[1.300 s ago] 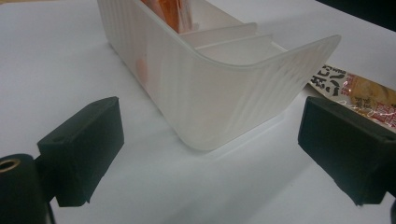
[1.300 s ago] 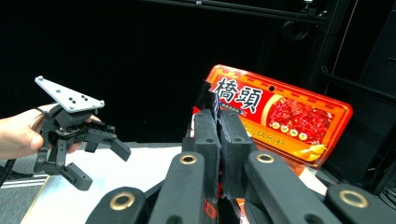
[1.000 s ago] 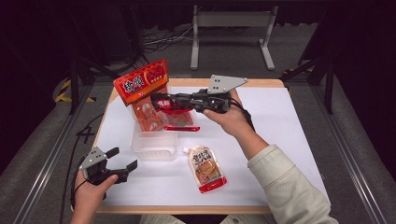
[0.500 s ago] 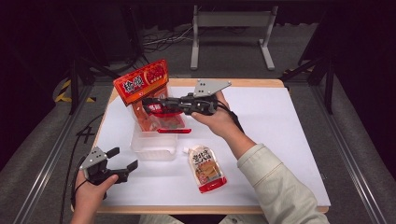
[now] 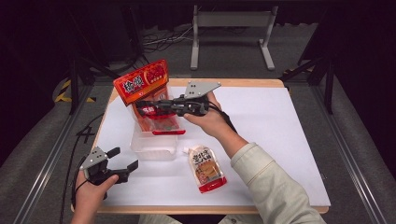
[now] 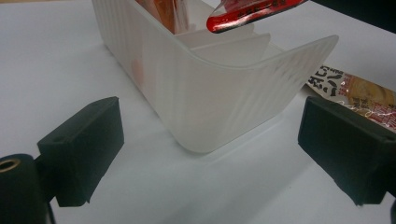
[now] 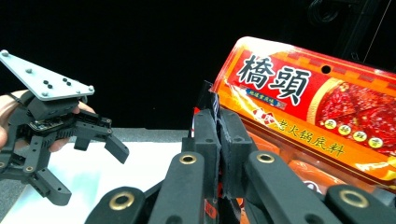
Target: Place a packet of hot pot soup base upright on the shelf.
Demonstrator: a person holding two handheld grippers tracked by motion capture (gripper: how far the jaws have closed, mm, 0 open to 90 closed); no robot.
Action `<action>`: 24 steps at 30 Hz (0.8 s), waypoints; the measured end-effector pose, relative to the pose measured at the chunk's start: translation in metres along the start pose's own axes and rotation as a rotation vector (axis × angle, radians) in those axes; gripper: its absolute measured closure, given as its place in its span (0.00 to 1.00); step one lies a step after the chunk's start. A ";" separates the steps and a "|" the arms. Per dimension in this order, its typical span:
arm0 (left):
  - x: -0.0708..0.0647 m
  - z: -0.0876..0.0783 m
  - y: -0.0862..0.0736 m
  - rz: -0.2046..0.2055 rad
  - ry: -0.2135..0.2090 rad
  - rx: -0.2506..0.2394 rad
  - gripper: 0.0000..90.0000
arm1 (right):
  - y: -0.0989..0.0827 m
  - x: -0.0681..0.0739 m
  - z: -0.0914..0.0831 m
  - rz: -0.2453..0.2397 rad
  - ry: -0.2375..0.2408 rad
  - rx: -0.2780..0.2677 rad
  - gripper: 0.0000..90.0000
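Black jaws of the right gripper (image 5: pixel 145 106) are pressed together on the edge of a thin red sachet (image 5: pixel 161 122), which hangs from them over the translucent plastic bin (image 5: pixel 154 150). The pinch at one edge looks chosen so the packet dangles flat and narrow, ready, I judge, to slide down between the bin's inner dividers rather than land across its rim. In the right gripper view the pads (image 7: pixel 205 133) meet with only the packet's film between them.

The sachet is glossy, red-bordered with a clearer orange middle; its lower end (image 6: pixel 252 11) is seen from the left gripper view, poised just above the bin's open top. At about twelve o'clock from it, already standing in the bin's far end, is a large orange-and-red hot-pot base pack (image 5: pixel 142 81) with bold white characters, leaning tilted toward ten o'clock.

The left gripper (image 5: pixel 120 161) rests low on the white table (image 5: pixel 280 140) at roughly seven o'clock from the bin, jaws spread wide with nothing between them, aimed at the bin's near corner; it may be waiting to steady the light bin. At four o'clock from the bin a spouted pouch (image 5: pixel 206 168) lies flat on the table, apart from both grippers.
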State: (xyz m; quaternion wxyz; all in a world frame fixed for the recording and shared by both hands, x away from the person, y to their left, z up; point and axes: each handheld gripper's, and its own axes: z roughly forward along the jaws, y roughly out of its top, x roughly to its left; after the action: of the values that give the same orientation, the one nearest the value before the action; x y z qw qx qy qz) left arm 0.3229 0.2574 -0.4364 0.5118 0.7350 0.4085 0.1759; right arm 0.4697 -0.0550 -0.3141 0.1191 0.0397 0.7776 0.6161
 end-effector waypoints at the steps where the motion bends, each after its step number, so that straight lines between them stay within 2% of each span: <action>1: 0.000 0.000 0.000 0.000 -0.001 -0.001 0.09 | -0.001 0.000 0.001 -0.003 0.000 0.001 0.97; 24: -0.002 -0.001 0.000 -0.003 -0.003 -0.006 0.09 | -0.010 0.003 0.026 0.014 0.000 0.007 0.97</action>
State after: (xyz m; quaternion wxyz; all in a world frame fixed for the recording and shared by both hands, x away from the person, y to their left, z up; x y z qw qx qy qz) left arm 0.3216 0.2565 -0.4358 0.5149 0.7332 0.4083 0.1750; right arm 0.4734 -0.0316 -0.3298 0.1145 0.0454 0.7796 0.6140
